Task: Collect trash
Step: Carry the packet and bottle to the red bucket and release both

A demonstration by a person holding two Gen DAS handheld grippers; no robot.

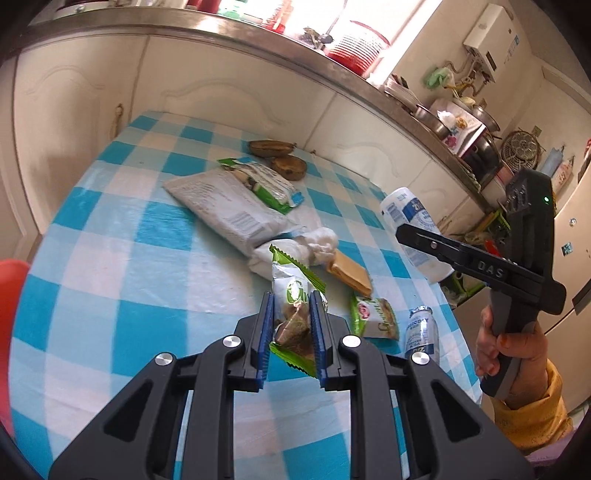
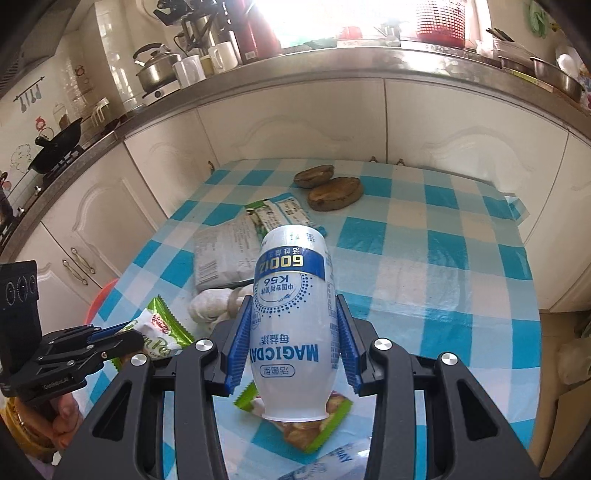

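checked tablecloth point(image 1: 122, 236) below cream kitchen cabinets point(image 2: 295, 129).

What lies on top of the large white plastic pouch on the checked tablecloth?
A green-and-white snack wrapper rests across the far end of the large white plastic pouch. In the right wrist view the held white yogurt bottle covers part of both, so their overlap there is hidden.

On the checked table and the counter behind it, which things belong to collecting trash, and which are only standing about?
Trash for the job:
- green wrapper, in the left gripper
- white bottle, in the right gripper
- second green wrapper
- crumpled tissue
- grey bag

Only standing about:
- kettle
- red basket
- wok
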